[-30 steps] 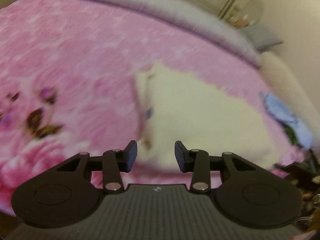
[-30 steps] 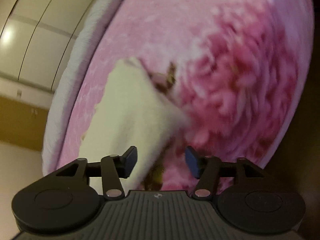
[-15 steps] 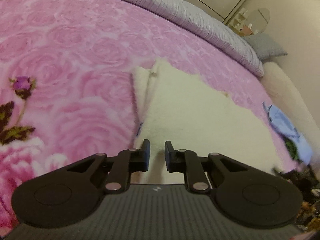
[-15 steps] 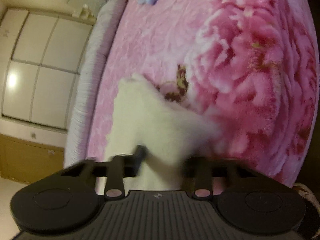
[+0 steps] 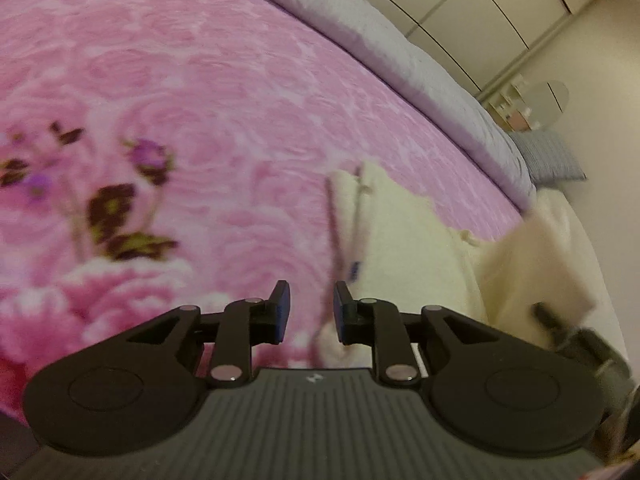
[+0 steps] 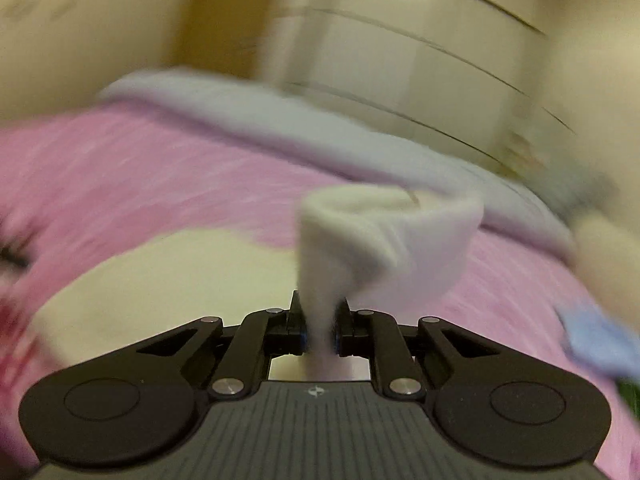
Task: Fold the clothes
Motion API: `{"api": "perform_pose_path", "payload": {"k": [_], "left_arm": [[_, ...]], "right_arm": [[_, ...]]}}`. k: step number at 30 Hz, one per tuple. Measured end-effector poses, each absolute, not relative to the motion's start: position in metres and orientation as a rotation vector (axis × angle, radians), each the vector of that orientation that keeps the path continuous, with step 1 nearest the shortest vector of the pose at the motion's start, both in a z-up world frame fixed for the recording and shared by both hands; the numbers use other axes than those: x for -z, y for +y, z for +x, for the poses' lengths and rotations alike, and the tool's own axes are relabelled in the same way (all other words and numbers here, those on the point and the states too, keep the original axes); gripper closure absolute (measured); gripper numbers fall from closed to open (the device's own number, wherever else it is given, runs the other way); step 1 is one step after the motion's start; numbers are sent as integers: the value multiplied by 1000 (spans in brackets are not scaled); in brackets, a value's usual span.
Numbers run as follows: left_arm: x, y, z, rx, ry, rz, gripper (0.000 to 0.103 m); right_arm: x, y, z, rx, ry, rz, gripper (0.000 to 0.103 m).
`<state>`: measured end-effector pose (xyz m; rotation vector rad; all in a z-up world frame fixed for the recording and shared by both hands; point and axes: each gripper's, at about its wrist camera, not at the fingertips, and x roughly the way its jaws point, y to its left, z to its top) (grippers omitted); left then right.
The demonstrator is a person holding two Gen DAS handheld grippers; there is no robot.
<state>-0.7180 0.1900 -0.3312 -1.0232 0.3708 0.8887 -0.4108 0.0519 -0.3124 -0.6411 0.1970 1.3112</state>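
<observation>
**Cream fleece lifted at one end for folding**

Cream fleece garment [image 5: 404, 248] is spread on the pink rose-patterned blanket [image 5: 200, 92], long axis running away from the left gripper [image 5: 308, 310], whose jaws are parted and empty beside its near edge. A bunched corner is pinched by the closed right gripper [image 6: 319, 326] and raised, presumably to be carried over as a fold.

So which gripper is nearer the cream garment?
Right. The right gripper is clamped on the cream garment; the left gripper sits open at its edge.
</observation>
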Motion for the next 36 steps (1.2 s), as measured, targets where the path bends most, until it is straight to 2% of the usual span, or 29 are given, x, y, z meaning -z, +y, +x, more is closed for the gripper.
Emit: {"api": "perform_pose_path", "payload": {"k": [2,4,6,8,11,17,19,21,22,29,35,36], "left_arm": [[331,188,-724,-890,362,-1038,86],[329,187,-726,-889,364,-1039,86],[328,185,-726,-884,366,-1043,85],[326,183,-724,-869,367,-1047,84],[321,179,-714,-829,363,-1043,82],[317,187,-682,-684,318,-1099,59],[324,198,-670,-635,292,-1158,55],[332,211,-658,-610,279,-1211,54],[337,217,-653,-600,276,-1229,53],[366,243,-631,-566,259,-1342,48],[367,256,-608,-547,287,-1311,48],[367,258,-605,-546,299,-1298,52]], "right_arm": [[335,64,-439,-1408,183,-759,85],[354,72,-454,-1483,247,-835,79],[364,65,-466,-1521,251,-868,44],[358,51,-469,-1570,287,-834,35],[340,36,-454,-1622,405,-715,35],[297,22,-364,-1536,770,-213,36],[306,20,-327,-1383,903,-97,48],[323,21,-296,-1230,1035,-17,72],[333,22,-282,-1158,1102,13,74],[387,31,-255,-1035,1382,233,75],[393,44,-259,-1039,1391,214,76],[394,47,-260,-1043,1390,207,77]]}}
